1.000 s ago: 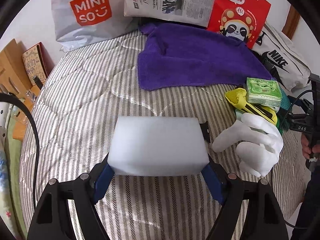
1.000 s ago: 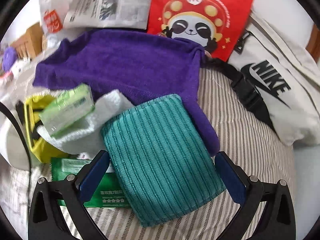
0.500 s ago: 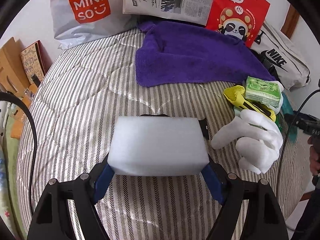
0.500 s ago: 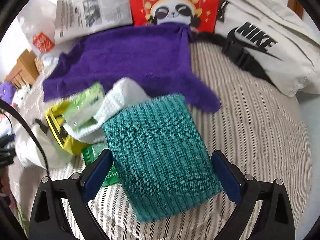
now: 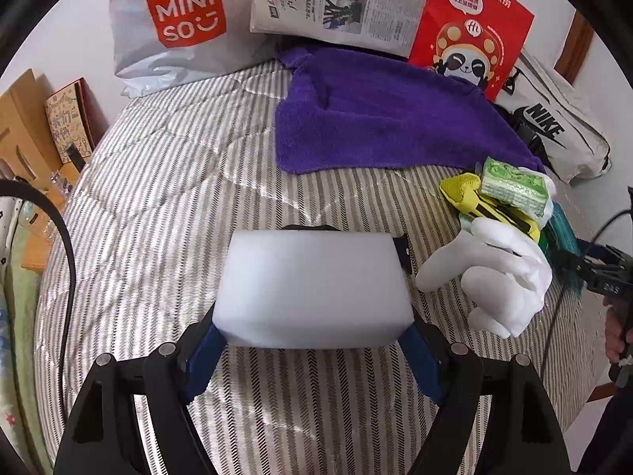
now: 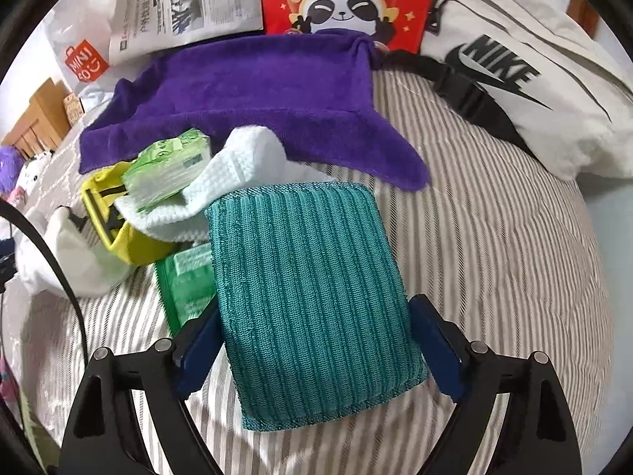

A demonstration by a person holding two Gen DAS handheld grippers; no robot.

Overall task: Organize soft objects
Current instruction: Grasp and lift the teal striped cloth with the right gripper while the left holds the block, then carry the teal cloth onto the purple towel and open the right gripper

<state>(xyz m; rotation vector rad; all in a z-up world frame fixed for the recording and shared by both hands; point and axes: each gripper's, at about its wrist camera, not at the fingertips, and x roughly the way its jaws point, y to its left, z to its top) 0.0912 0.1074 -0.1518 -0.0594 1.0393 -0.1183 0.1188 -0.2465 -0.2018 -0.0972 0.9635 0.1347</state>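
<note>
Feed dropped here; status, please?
Left tongs clamp white foam block. Right tongs closing around teal ribbed cloth. Green packet alongside.

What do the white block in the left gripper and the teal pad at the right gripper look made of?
White block: likely foam sponge; matte, smooth, soft rounded edges. Teal pad: ribbed knit, probably microfibre over padding; raised cords and stitched rim. Right gripper is closing around it.

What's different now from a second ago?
The right tongs have swung round and slid closer over the teal cloth, and they are closing around it; the left pad now meets its edge. The left tongs stay clamped on the white foam block, and the purple towel is unmoved.
</note>
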